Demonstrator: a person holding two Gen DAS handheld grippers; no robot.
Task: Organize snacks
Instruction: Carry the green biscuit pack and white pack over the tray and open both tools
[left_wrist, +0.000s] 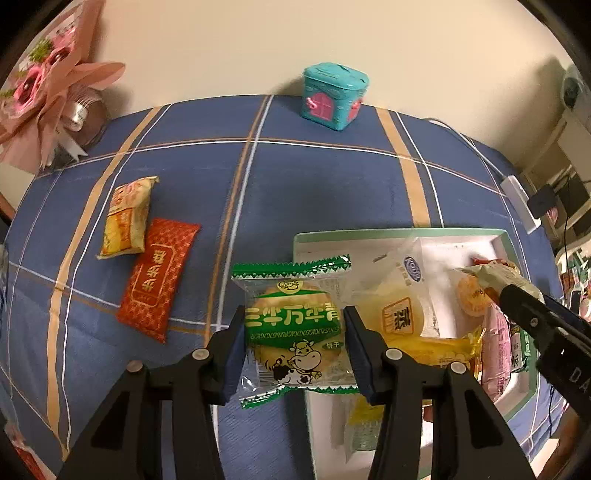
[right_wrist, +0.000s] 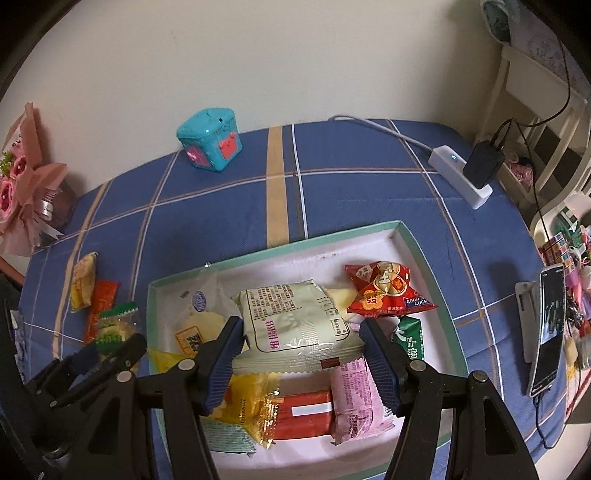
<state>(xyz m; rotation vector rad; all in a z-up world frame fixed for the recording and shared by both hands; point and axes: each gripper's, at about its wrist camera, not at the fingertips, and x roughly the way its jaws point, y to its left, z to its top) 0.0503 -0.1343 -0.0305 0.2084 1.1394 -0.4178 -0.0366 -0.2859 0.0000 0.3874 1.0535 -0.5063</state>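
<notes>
My left gripper (left_wrist: 295, 332) is shut on a green-and-clear cow biscuit pack (left_wrist: 295, 325), held at the left edge of the white box with a green rim (left_wrist: 406, 233). My right gripper (right_wrist: 301, 345) is shut on a pale cream snack pack (right_wrist: 295, 325), held over the box (right_wrist: 280, 247). The right gripper also shows at the right in the left wrist view (left_wrist: 517, 291). The box holds several snacks, among them a red triangular pack (right_wrist: 388, 291), a pink pack (right_wrist: 354, 398) and a yellow pack (right_wrist: 247, 402). A yellow pack (left_wrist: 127, 218) and a red pack (left_wrist: 157, 277) lie on the cloth left of the box.
A blue plaid cloth (left_wrist: 295, 177) covers the table. A teal toy box (left_wrist: 334, 96) stands at the back by the wall. A pink bouquet (left_wrist: 40, 92) is at the far left. A white power strip (right_wrist: 461, 173) with a black plug and a phone on a stand (right_wrist: 546, 328) are at the right.
</notes>
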